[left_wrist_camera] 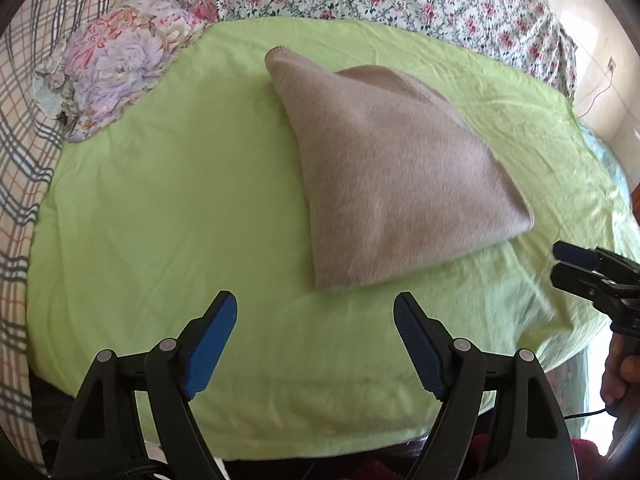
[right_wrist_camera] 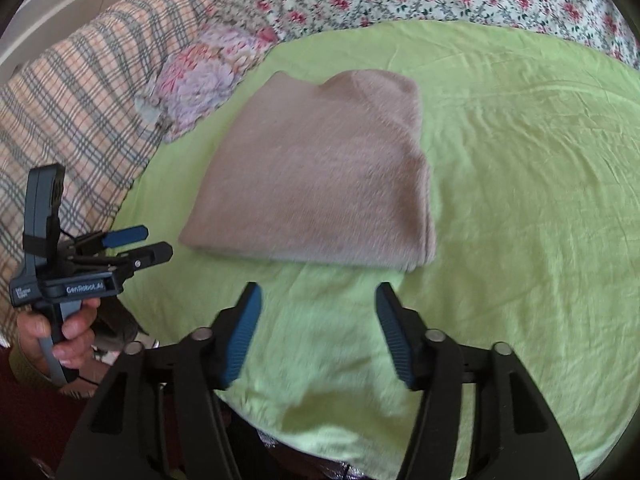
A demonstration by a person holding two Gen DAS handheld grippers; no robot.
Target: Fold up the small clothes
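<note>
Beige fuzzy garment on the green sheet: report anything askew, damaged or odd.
Nothing stands out. The beige fuzzy garment lies folded and flat on the light green sheet, no stains or tears visible. The left gripper and right gripper are both open, touching nothing.

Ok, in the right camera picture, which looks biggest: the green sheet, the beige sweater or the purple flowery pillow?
Largest to smallest, as they look in the right wrist view:
1. green sheet
2. beige sweater
3. flowery pillow, though it lies farther from the camera and is partly tucked away, so it may really be bigger.
</note>
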